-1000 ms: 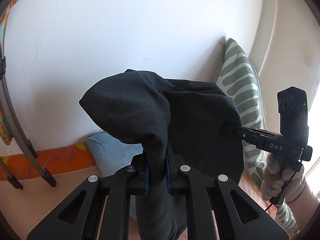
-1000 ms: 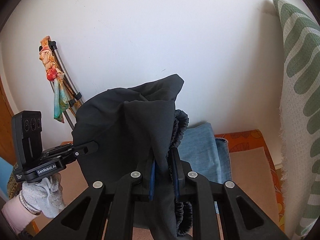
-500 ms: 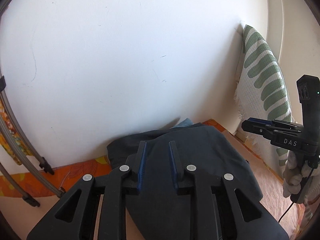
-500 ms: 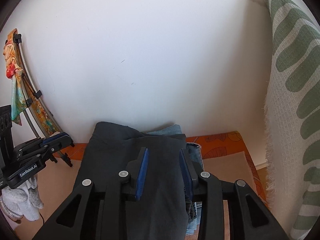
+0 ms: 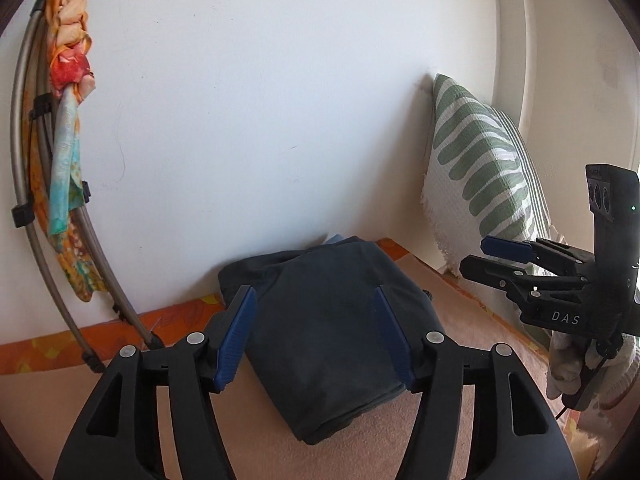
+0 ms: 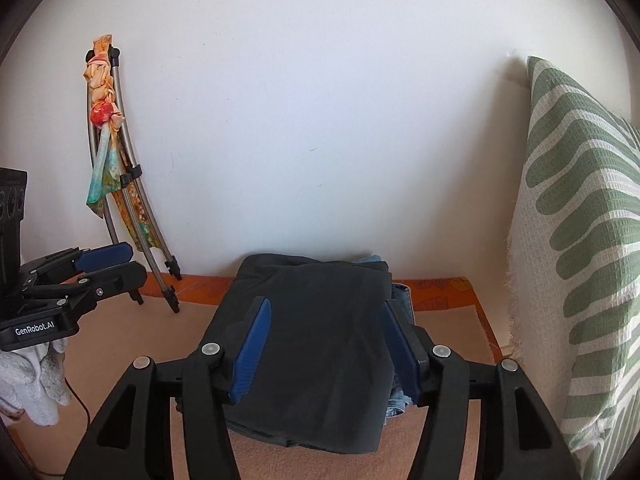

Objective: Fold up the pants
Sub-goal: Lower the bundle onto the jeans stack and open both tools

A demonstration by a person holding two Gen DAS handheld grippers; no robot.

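The black pants (image 5: 332,320) lie folded in a compact stack on the peach mat, close to the white wall. In the right wrist view the same pants (image 6: 312,320) rest on folded blue jeans (image 6: 400,296) that peek out at the right. My left gripper (image 5: 314,336) hovers just short of the stack. Its jaws are opening, and the blue pads stand apart and touch no cloth. My right gripper (image 6: 326,340) does the same beside it, jaws opening and nothing gripped. Each gripper also shows in the other's view: the right gripper (image 5: 484,258) and the left gripper (image 6: 120,264).
A green-and-white leaf-pattern pillow (image 6: 580,240) leans upright at the right. A folded metal frame (image 5: 64,160) wrapped in colourful cloth leans on the wall at the left. The mat (image 5: 460,320) has an orange patterned border. Light gloved hands hold both grippers.
A second ago both grippers held the pants up, shut on the cloth. Since then the pants came down onto the stack, both jaws let go and widened, and both grippers drew back.
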